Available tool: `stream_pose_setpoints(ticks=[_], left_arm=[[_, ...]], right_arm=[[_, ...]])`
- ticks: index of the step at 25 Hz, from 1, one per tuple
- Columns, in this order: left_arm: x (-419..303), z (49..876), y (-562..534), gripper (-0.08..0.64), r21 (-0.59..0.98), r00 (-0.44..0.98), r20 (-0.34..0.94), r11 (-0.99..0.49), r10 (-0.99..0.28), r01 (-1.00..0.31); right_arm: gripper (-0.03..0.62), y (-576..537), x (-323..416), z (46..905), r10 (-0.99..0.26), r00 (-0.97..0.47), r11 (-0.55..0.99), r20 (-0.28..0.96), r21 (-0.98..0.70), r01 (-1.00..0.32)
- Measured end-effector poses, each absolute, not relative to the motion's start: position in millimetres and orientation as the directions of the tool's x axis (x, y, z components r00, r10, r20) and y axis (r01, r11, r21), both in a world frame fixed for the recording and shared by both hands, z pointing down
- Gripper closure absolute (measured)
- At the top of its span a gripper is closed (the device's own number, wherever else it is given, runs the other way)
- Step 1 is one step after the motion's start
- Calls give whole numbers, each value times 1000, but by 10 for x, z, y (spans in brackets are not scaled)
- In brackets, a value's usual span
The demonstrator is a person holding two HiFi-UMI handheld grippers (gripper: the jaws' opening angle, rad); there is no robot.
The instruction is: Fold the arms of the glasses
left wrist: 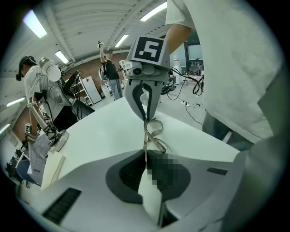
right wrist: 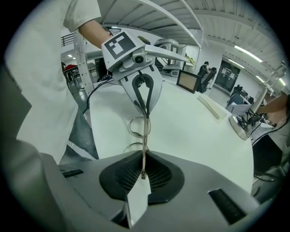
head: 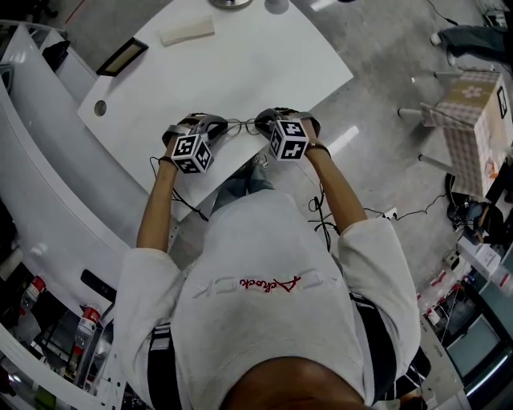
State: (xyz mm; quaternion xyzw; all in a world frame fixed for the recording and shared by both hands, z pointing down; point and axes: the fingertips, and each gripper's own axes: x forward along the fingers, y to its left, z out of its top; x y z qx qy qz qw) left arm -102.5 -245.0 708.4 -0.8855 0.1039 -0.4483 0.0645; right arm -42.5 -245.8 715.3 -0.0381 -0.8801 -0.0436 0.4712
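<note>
Thin wire-framed glasses (head: 240, 126) hang just above the front edge of the white table (head: 264, 64), stretched between my two grippers. My left gripper (head: 210, 128) is shut on one end of them and my right gripper (head: 268, 126) on the other. In the left gripper view the frame (left wrist: 155, 136) runs from my own jaws (left wrist: 146, 156) up to the right gripper's fingertips (left wrist: 146, 118). In the right gripper view a thin arm (right wrist: 144, 145) ends between my own jaws (right wrist: 143, 159), and the lenses (right wrist: 134, 129) sit below the left gripper (right wrist: 146, 113).
A white foam strip (head: 186, 32), a dark-framed tablet (head: 122, 56) and a round hole (head: 100, 107) lie further back on the table. A metal lamp base (head: 232, 3) stands at the far edge. A stool with a chequered box (head: 473, 104) stands on the floor, right.
</note>
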Motion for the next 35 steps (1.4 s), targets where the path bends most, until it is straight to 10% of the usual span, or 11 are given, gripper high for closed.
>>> stream_pose_setpoints(ticks=[18, 35], left_arm=[[-1437, 6509, -2580, 518, -183, 546, 622, -782, -561, -596], [-1274, 6130, -2358, 518, -159, 565, 523, -724, -638, -671]], right_arm=[[563, -2479, -483, 7296, -42, -380, 969, 924, 130, 209], [482, -2480, -517, 6937, -200, -514, 968, 834, 250, 29]])
